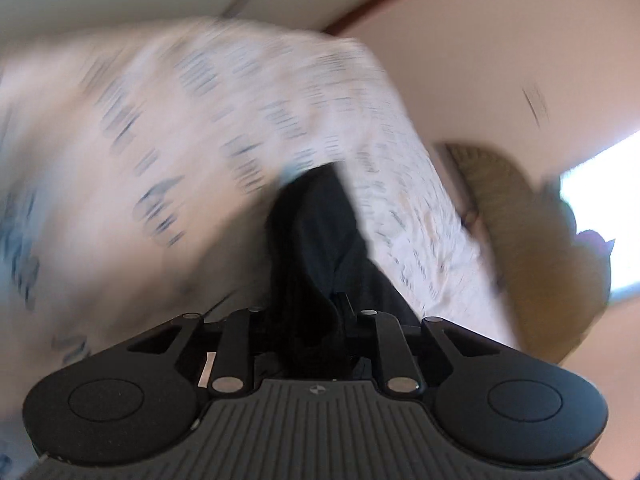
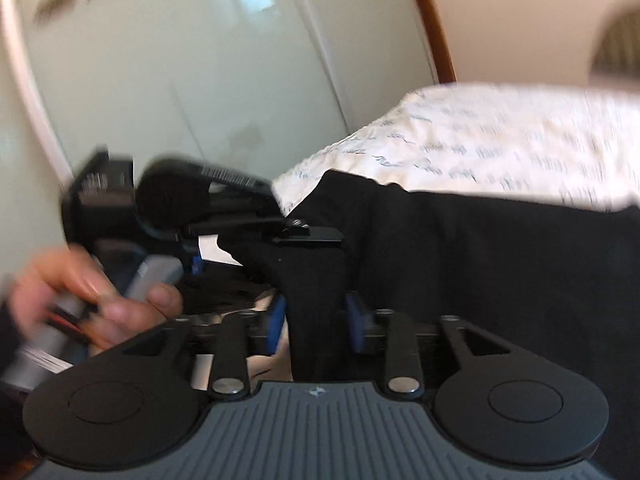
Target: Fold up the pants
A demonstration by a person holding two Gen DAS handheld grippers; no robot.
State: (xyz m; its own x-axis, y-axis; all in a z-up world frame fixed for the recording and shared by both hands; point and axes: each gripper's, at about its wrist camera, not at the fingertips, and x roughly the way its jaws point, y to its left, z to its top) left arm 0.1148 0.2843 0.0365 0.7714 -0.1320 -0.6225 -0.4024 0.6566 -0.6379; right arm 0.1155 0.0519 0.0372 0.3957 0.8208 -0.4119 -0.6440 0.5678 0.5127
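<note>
The black pants (image 2: 500,264) lie on a bed with a white sheet with blue print (image 2: 500,148). My right gripper (image 2: 316,320) is shut on a bunched fold of the pants between its blue pads (image 2: 276,326). In the left wrist view my left gripper (image 1: 308,320) is shut on the black pants (image 1: 316,240), which hang away from it over the sheet (image 1: 160,152). That view is blurred. The left gripper also shows in the right wrist view (image 2: 304,234), held in a hand (image 2: 100,300) just left of the right one, clamping the same edge of cloth.
A pale wardrobe door (image 2: 180,80) stands behind the bed's far side. A wooden door frame (image 2: 432,28) rises at the back. A tan pillow or cushion (image 1: 520,220) lies on the bed to the right, below a bright window (image 1: 608,200).
</note>
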